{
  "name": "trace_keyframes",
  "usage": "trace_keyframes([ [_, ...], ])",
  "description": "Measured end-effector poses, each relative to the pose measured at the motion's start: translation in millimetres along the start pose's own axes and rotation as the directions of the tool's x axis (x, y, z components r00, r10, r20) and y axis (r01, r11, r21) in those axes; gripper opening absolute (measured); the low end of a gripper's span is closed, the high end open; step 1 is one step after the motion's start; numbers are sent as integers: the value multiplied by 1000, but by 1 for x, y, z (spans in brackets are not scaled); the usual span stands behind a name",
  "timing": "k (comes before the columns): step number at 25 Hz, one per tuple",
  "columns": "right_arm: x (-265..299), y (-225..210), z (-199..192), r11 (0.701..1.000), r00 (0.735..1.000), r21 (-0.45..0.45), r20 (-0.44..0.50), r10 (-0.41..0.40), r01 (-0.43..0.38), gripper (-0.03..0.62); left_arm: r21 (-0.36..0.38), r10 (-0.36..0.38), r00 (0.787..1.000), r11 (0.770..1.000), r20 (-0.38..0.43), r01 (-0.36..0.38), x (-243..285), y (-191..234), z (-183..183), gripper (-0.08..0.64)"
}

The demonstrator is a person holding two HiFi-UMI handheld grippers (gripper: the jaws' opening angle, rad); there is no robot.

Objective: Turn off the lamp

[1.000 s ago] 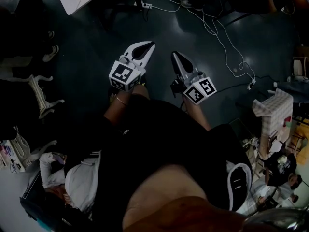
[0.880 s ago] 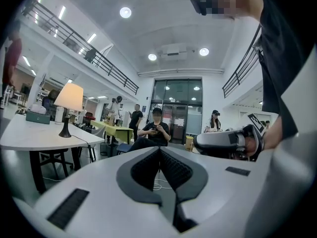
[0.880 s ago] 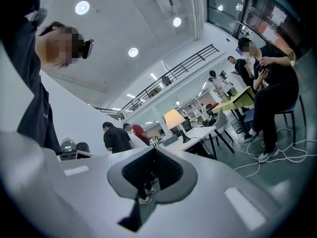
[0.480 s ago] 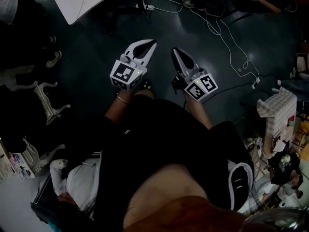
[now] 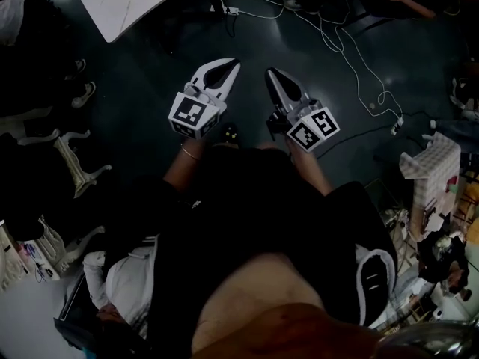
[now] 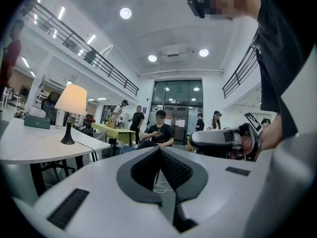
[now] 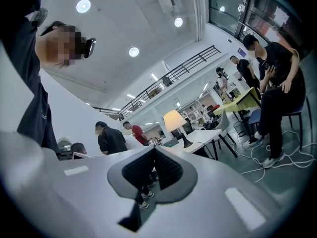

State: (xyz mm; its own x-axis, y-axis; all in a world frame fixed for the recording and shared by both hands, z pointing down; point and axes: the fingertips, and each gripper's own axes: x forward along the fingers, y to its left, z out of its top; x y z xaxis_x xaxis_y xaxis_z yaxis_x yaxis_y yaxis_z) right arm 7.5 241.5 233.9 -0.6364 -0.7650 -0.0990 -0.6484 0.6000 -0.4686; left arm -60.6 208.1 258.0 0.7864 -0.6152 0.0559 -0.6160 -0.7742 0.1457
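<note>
Right gripper view: lamp (image 7: 176, 126) beyond tongs (image 7: 154, 148)

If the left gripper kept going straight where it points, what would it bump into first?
Probably the seated person in black, far ahead; nothing nearer shows. The lamp stands off to the left.

I count two grippers in my hands, a left gripper (image 5: 230, 66) and a right gripper (image 5: 270, 72), plus one lamp (image 6: 71, 99) and one white table (image 6: 29, 145).
</note>
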Motion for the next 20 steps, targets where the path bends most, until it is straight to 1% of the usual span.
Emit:
trace_keyframes([
  [3, 7, 4, 0, 1000, 1000, 10, 0, 11, -11, 2, 9, 3, 1000, 1000, 11, -3, -5, 5, 5, 8],
  [7, 12, 4, 0, 1000, 1000, 5, -13, 24, -24, 2, -2, 10, 1000, 1000, 18, -10, -7, 9, 6, 8],
  [16, 31, 5, 4, 998, 997, -2, -23, 68, -68, 2, -37, 93, 995, 995, 19, -93, -8, 30, 16, 8],
  [20, 33, -3, 8, 998, 997, 0, -21, 69, -70, 2, -27, 80, 996, 996, 30, -79, -2, 31, 16, 8],
])
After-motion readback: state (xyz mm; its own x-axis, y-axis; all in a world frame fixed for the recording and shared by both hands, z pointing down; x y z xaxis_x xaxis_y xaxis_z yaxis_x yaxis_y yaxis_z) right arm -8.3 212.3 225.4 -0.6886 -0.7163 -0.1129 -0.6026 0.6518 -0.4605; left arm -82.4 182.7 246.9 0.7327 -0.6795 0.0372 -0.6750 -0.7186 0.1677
